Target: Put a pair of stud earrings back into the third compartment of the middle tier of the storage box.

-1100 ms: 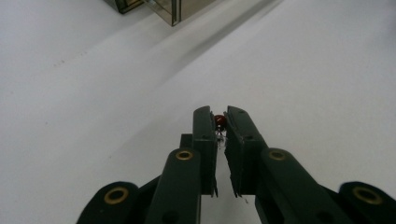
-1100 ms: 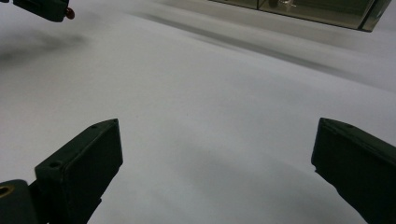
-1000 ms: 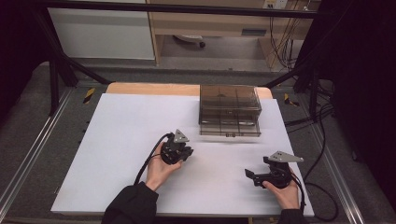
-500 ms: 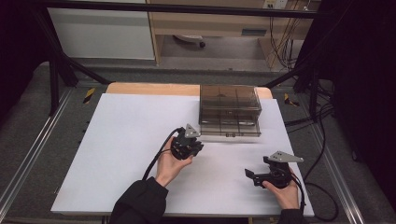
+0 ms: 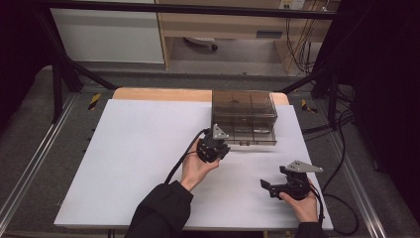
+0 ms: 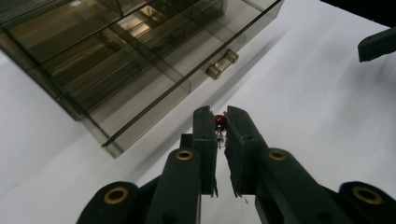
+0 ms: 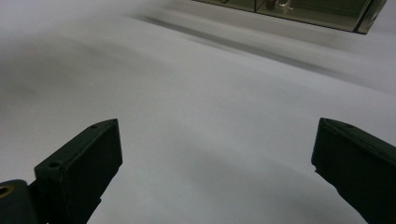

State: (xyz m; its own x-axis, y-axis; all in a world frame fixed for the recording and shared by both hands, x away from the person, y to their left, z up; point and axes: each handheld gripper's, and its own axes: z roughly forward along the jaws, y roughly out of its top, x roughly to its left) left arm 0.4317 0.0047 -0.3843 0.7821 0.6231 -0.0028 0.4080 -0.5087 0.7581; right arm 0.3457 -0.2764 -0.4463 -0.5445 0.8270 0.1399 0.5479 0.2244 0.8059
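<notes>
- Two hand-held tools sit over a white worktop, one in each of a person's hands.
- Left tool: its two black jaws are pressed nearly together, pinching a small red-headed part with a thin metal pin between their tips.
- Seen from above, the left tool is near the middle of the worktop, just in front of a smoky clear plastic drawer box.
- From the left tool's own camera, the box's lower drawer stands pulled out, with a small handle on its front.
- Right tool: held at the near right of the worktop, well apart from the box.
- Its jaws are spread wide with bare white worktop between them.
</notes>
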